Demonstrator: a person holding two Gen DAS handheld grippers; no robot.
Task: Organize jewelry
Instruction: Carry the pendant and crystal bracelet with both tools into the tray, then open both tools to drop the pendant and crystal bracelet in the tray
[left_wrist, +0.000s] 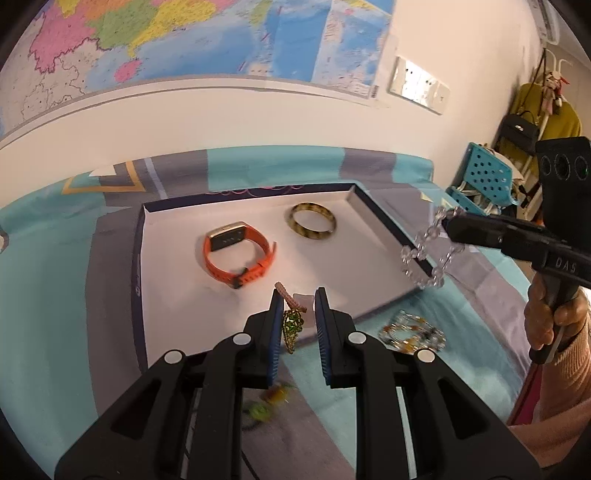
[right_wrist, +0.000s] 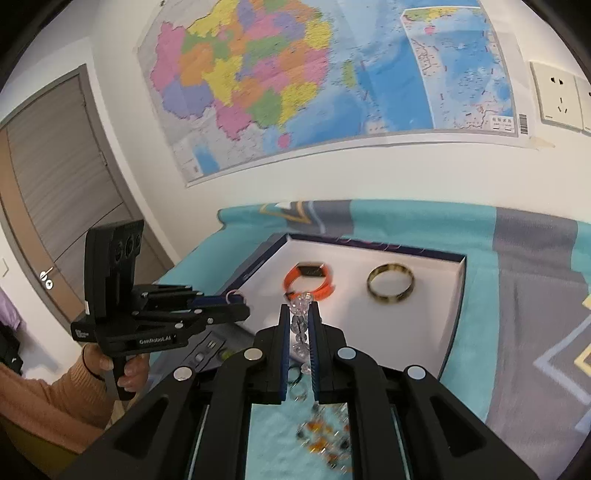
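Observation:
A shallow white-lined tray with a dark rim lies on the teal and grey bedspread. In it are an orange watch and a mottled brown bangle. My left gripper hovers over the tray's near edge, shut on a pink loop with a green pendant dangling from it. At the tray's right rim my right gripper is shut on a clear crystal bead bracelet, held off the cloth.
A multicoloured bead bracelet lies on the cloth in front of the tray. Small amber and green pieces lie blurred under my left gripper. A wall with a map stands behind the bed; a blue perforated stool stands at right.

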